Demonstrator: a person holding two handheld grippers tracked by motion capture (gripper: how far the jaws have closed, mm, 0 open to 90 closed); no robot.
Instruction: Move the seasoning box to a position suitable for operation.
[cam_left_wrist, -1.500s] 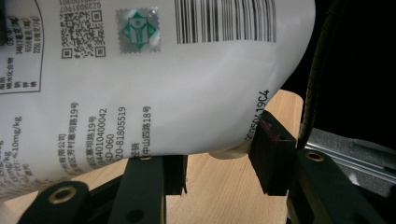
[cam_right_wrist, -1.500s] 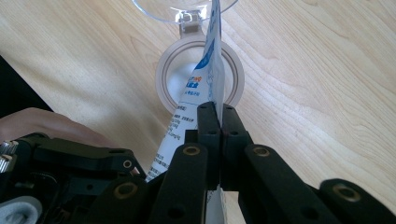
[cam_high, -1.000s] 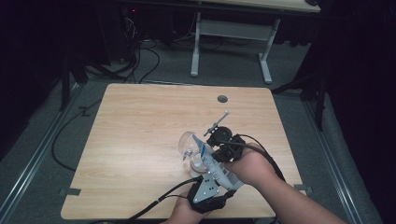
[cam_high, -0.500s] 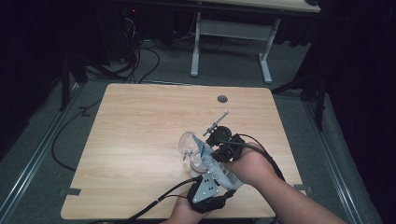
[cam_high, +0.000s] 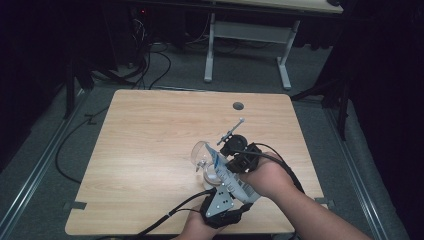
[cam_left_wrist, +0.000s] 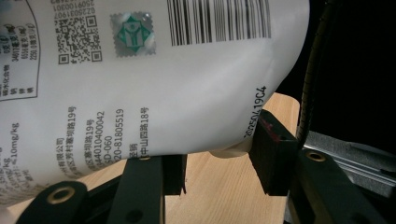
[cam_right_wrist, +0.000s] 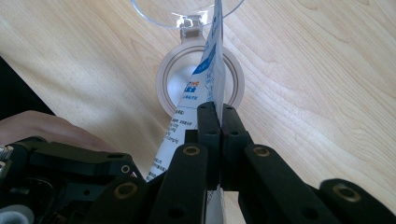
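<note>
Left gripper: matte black, flat-sided fingers with brass-ringed pivot holes, one tip scuffed red; a grey three-cornered plate with small screws on top. Right gripper: black linked bars, round rivets. Ribbed black cables trail off. Forearms bare.

Your pouch hangs over the jar near the tabletop's front right. Your left tool sits before it, your right tool just right, the jar's lid behind.
</note>
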